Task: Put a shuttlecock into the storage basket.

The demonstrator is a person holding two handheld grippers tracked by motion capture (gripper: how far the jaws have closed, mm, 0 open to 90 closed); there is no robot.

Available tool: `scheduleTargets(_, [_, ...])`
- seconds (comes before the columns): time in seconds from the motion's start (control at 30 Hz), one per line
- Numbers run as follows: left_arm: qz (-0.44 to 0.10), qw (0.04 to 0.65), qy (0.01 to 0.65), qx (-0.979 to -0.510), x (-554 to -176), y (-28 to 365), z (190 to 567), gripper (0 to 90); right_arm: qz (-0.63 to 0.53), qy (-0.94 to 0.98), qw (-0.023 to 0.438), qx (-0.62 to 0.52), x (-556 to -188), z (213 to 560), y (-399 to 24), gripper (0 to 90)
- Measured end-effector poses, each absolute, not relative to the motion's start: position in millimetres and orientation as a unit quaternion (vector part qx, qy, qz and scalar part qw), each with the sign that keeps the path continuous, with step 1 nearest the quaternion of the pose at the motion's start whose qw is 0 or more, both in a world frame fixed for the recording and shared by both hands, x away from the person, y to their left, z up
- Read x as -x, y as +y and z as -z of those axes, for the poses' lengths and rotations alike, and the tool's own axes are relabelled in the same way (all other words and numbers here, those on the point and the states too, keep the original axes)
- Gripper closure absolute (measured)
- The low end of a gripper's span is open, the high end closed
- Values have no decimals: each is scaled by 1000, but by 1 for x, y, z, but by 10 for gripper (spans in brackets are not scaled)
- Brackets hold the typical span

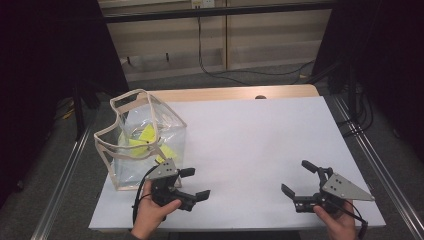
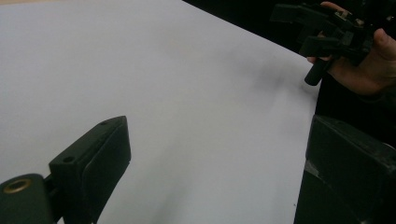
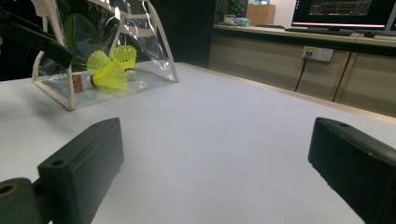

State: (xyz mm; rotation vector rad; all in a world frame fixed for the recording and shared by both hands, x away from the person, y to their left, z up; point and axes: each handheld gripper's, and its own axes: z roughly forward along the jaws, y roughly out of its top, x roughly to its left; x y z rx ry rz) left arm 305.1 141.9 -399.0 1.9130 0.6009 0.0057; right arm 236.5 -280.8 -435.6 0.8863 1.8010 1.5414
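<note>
White table (image 1: 250, 145) spreads out; a clear bag (image 1: 142, 140) stands at nine o'clock with yellow shuttlecocks (image 3: 111, 69) inside. Left gripper (image 1: 191, 184) at seven, just beside the bag, and right gripper (image 1: 299, 178) at five, both gape wide, empty

A: Setting, type?

B: Office or lab workroom, probably; the far end is dim.

A: Evidence?

B: Work table (image 1: 260, 92), wooden, covered with a white sheet (image 1: 250, 150). Far side: long counter with a wall socket (image 3: 316, 53) and trailing cables (image 1: 235, 75). Far right: lit computer monitor (image 3: 343, 11). Grey carpeted floor (image 1: 65, 175). Metal rails (image 1: 380, 165) flank the table.
</note>
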Motion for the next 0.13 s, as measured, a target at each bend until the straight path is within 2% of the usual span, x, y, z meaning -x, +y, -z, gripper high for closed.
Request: scheduleTargets(0.13, [-3, 540, 252, -803, -305, 142, 399, 66, -580, 678, 302, -334, -237, 435, -280, 31])
